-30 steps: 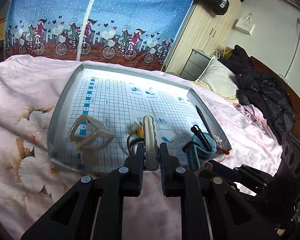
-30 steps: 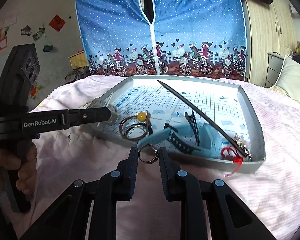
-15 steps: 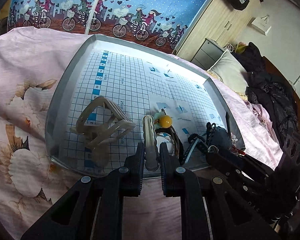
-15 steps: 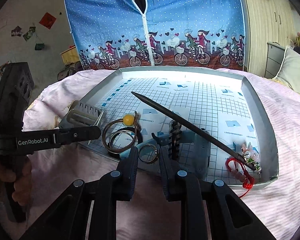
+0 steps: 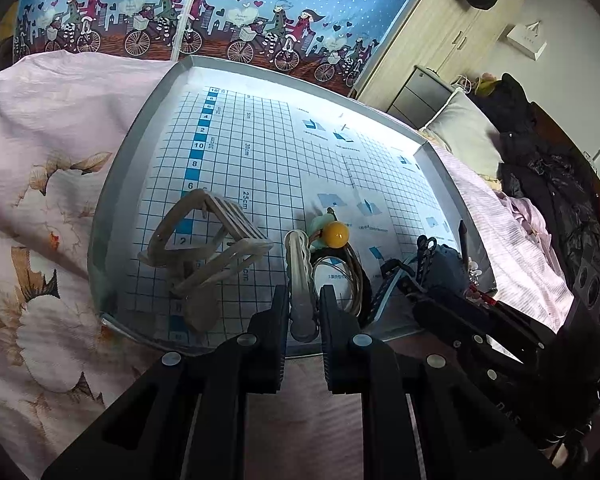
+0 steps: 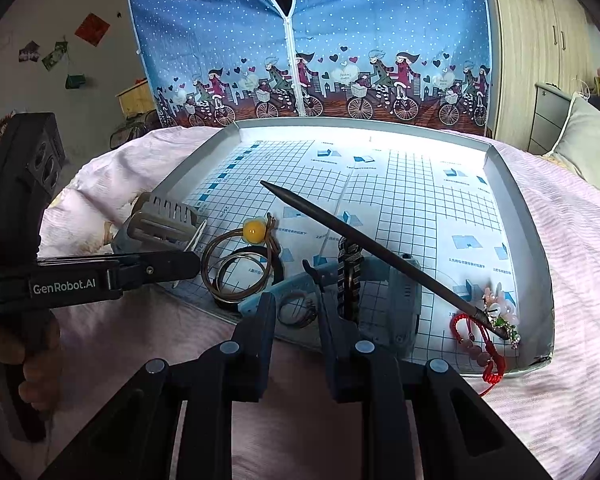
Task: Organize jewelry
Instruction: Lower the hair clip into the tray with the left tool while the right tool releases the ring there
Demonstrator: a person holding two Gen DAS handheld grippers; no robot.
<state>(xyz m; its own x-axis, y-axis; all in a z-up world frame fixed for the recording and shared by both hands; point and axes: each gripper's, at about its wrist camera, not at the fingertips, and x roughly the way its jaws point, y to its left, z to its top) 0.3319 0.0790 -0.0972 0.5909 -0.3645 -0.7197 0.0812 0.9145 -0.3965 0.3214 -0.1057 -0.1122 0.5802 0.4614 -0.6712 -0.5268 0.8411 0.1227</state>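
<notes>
- We see L gripper [image 5: 304, 312] clamped on a pale wavy hair clip [image 5: 299, 272], held over the tray [image 5: 140, 128] near its front edge.
- R gripper [image 6: 298, 316] pinches a small ring [image 6: 296, 309] above tray's front rim.
- In tray: beige claw clip [image 5: 212, 240], bangles w/ yellow bead [image 6: 254, 230], dark hair stick [image 6: 380, 252], red bracelet [image 6: 476, 344].

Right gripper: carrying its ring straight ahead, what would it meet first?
Probably the black beaded strap lying over the pale blue watch, just beyond the ring held in the right gripper; depth is unclear.
</notes>
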